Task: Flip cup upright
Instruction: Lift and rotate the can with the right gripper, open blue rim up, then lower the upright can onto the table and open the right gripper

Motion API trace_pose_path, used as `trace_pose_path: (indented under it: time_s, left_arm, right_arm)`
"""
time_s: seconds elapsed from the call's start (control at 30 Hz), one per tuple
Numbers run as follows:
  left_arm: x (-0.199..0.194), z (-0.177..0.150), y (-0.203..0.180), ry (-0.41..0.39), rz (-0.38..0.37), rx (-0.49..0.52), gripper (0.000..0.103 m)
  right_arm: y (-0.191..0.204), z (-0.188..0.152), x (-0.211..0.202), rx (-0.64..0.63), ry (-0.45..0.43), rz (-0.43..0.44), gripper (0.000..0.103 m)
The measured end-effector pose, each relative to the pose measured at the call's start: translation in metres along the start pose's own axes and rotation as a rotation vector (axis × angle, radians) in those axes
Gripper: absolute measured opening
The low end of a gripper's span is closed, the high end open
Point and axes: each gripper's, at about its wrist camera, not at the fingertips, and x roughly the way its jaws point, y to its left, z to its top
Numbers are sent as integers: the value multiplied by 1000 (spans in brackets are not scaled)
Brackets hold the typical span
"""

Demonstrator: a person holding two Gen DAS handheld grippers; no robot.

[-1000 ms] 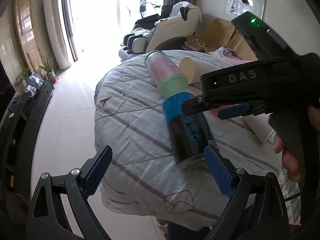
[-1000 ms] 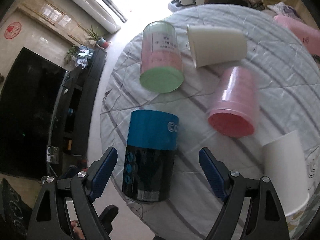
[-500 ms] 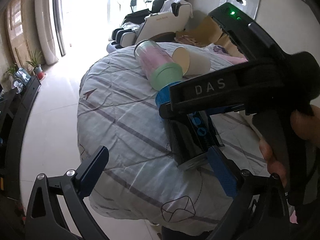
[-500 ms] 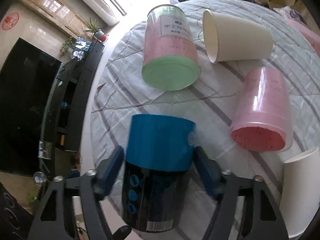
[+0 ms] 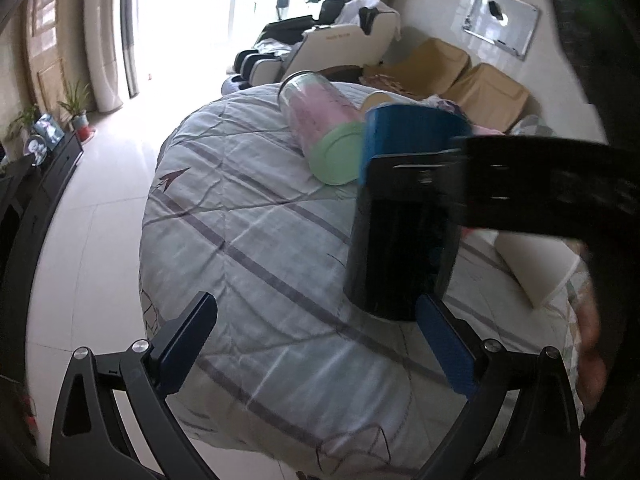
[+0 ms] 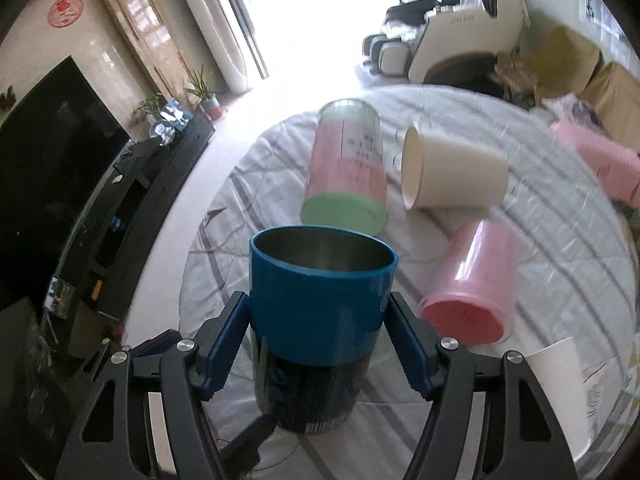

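Observation:
A blue-and-black metal cup (image 6: pixel 320 308) stands nearly upright, open mouth up, with my right gripper (image 6: pixel 320 344) shut on its sides; its base is at the table's near edge. In the left wrist view the same cup (image 5: pixel 404 216) shows with the right gripper's black body across it. My left gripper (image 5: pixel 320 344) is open and empty, just in front of the cup's base.
On the round table with a grey striped cloth (image 6: pixel 560 240) lie a pink cup with a green base (image 6: pixel 346 176), a white paper cup (image 6: pixel 452 176), a pink cup with a red base (image 6: pixel 472 280), another pink cup (image 6: pixel 604 160) and a white cup (image 6: pixel 560 384).
My right gripper closed on the lying blue-and-black cup and tipped it up to nearly upright. The left gripper stayed open near the table edge.

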Motion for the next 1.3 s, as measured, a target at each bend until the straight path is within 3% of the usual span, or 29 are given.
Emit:
trace_pose_path:
  time_s: [0.13,0.47,0.6,0.7,1.03,1.3]
  left_arm:
    - [8,0,0,9,49,-18,101]
    - [14,-5,1,10,55,-23,101]
    - [6,-6,-2,-15,50,-22,101]
    - [-1,-5,-6,-33,54,-13,101]
    - [-28,-7,-27,-81,83,25,101]
    - [-66,-14,-52,-151,122,74,101]
  right_arm:
    - [0,-3,-6,-39,-67,-10,70]
    - [5,-22,-8,-150,-139,-29,70]
    - [8,-24,-15,-167,-150,4,70]
    - [13,-23,-19,-184,-162,-6,79]
    - [11,-32,-53,-186,-218,-27,81]
    - [-4,-49,-106,-166,-295,-32,82]
